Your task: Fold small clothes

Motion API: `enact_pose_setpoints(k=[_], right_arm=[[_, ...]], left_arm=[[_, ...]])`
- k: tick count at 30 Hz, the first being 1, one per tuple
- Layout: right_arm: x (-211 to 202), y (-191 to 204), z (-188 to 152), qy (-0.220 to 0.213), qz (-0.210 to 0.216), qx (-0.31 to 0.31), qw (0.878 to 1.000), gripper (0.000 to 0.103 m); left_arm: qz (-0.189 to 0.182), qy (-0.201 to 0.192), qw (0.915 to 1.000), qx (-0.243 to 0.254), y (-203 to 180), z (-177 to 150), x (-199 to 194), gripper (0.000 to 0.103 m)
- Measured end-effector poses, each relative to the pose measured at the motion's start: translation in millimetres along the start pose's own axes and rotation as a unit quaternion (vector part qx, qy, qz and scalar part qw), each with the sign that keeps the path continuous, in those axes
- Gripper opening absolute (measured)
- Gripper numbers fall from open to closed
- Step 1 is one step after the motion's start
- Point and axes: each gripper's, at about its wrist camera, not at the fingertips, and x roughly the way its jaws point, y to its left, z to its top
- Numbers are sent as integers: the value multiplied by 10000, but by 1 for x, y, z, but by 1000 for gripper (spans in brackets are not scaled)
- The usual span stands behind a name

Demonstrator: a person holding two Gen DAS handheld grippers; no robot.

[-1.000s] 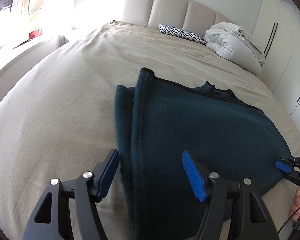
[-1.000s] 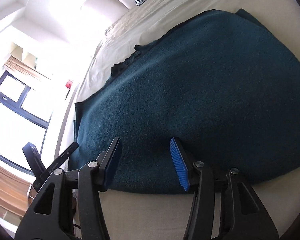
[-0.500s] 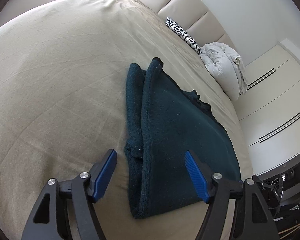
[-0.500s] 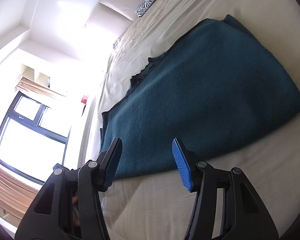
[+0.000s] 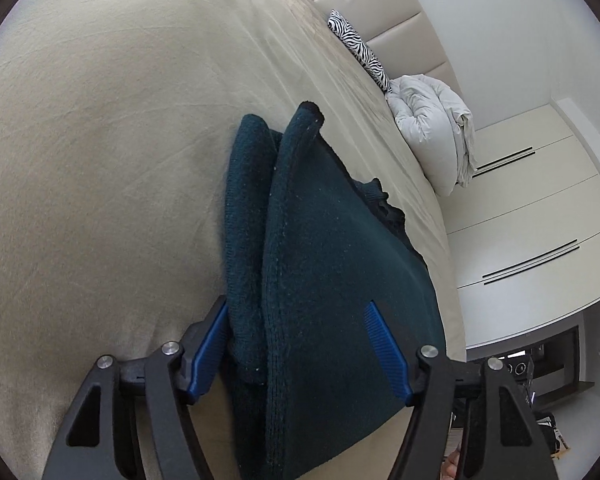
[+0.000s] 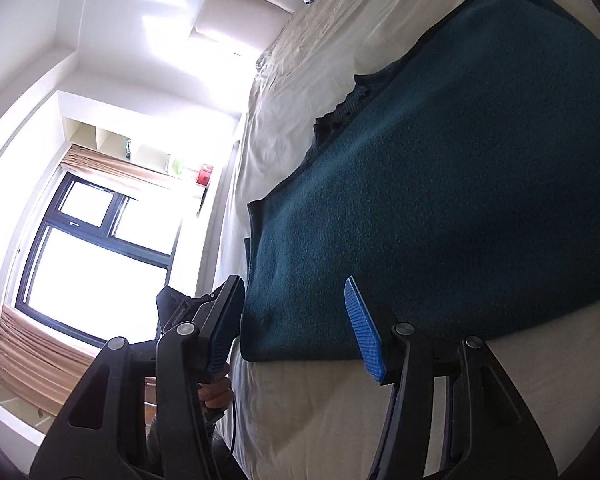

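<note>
A dark teal fleece garment (image 5: 332, 272) lies folded on the beige bed sheet (image 5: 100, 160); it also fills the right wrist view (image 6: 440, 200). My left gripper (image 5: 296, 344) is open, its jaws straddling the garment's near left folded edge, with the cloth between the blue pads. My right gripper (image 6: 296, 328) is open, its jaws astride the garment's near corner, low over the sheet (image 6: 320, 408). The other gripper's black body (image 6: 180, 312) shows behind the right gripper's left finger.
A zebra-print pillow (image 5: 360, 48) and a bundled white duvet (image 5: 436, 128) lie at the head of the bed by the padded headboard (image 5: 380, 12). White wardrobes (image 5: 540, 220) stand beside the bed. A bright window (image 6: 92, 256) is at the left.
Both grippers have rolled and moved in toward the garment's near edge. The left jaws now enclose the folded edge; the right jaws now straddle the near corner. Both stayed open.
</note>
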Motion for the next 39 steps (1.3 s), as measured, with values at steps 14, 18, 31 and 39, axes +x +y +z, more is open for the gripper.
enact_pose_setpoints(k=[14,18,31,39], right_arm=[[77,32,11,740,80,-240,9969,52],[110,40,16,992,123,-302,9945,52],[143,9,32,1249,183,88,9920,50],[62,-37,81,629,658,615,9939,52]], left_arm=[[-207,2,9983,-547,19,-1,-10,16],[-137,-100,9992,-373,11,-2,-15,15],[430,-117,9949,907,-70,5,-16,13],[300,215,9857,1645,-180,-3,44,13]])
